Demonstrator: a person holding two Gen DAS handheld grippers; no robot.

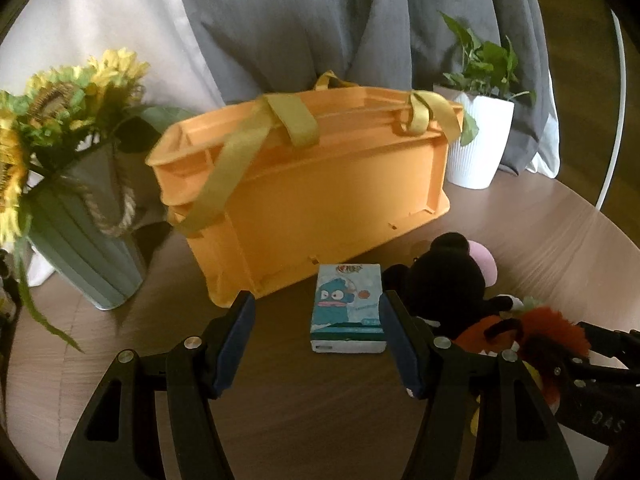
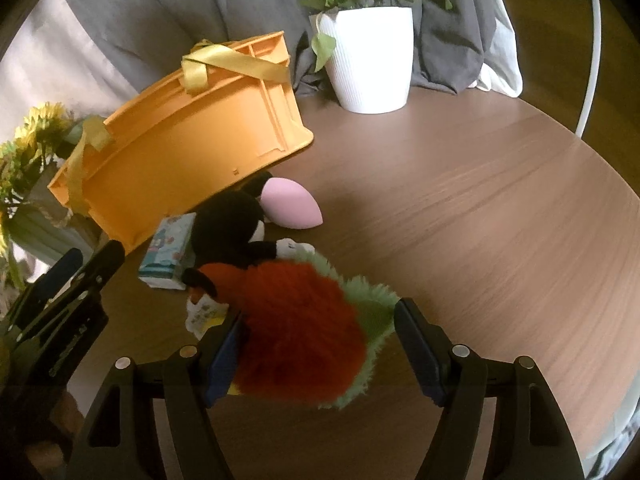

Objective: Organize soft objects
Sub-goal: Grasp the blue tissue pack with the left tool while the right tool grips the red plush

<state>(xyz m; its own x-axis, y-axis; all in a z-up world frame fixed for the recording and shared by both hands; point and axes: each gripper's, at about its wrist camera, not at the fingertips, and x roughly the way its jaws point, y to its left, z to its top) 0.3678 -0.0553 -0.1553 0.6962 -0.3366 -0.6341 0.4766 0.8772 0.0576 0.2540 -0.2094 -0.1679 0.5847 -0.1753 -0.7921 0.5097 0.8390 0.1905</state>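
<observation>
On the table (image 2: 480, 200), before an orange crate (image 1: 320, 184), the left gripper (image 1: 318, 342) gapes wide around a tissue pack (image 1: 346, 312). Beside it, the right gripper (image 2: 320, 350) spreads around a red-green plush (image 2: 304, 320), its left pad touching fur; a black plush (image 2: 236, 224) and pink sponge (image 2: 290, 204) lie behind.

dim, soft daylight from behind the curtains, motion-blurred sunflowers (image 1: 48, 92), heavy fisheye bending and dark corners.

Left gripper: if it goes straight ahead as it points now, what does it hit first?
Most likely the tissue pack, lying on the table just ahead between the open jaws of the left gripper, nearer its right side. Beyond it stands the orange crate. Depth is uncertain.
</observation>
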